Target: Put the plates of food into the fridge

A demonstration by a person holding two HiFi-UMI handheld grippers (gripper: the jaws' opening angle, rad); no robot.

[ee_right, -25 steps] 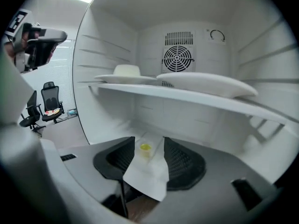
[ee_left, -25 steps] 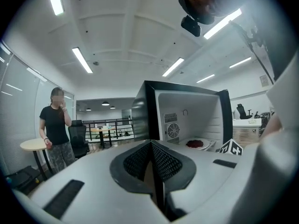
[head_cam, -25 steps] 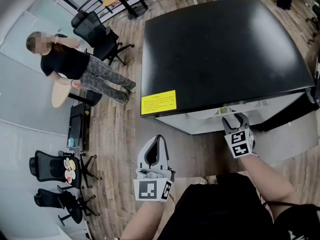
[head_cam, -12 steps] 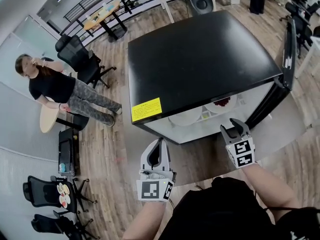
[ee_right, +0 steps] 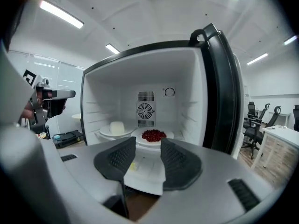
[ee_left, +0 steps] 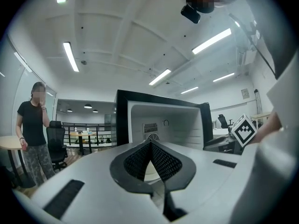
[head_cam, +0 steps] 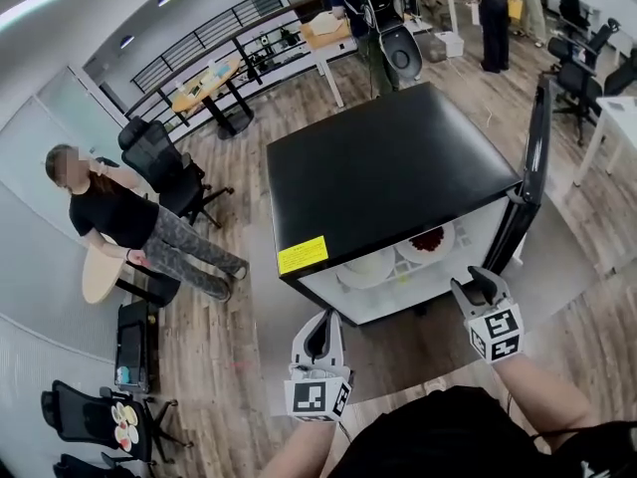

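Note:
A black mini fridge [head_cam: 388,167] stands with its door [head_cam: 537,147] swung open to the right. On its floor sit two white plates: one with a pale mound of food [ee_right: 117,129] on the left, one with red food [ee_right: 154,136] on the right. In the head view both the pale plate [head_cam: 366,265] and the red plate [head_cam: 428,239] show inside the opening. My right gripper [ee_right: 148,146] is open and empty, in front of the opening and apart from the plates. My left gripper [ee_left: 150,144] is shut with nothing in it, level, facing the fridge [ee_left: 163,125] from its left front.
A person [head_cam: 119,227] stands at the left beside a round table [head_cam: 100,272] and office chairs [head_cam: 159,157]. Another chair [head_cam: 119,421] at the lower left carries a plate. Desks and more chairs stand beyond the fridge. The floor is wood.
My right gripper has drawn back from the fridge opening and risen. The head view has lifted, so the fridge interior and both plates now show. The left gripper has shifted slightly.

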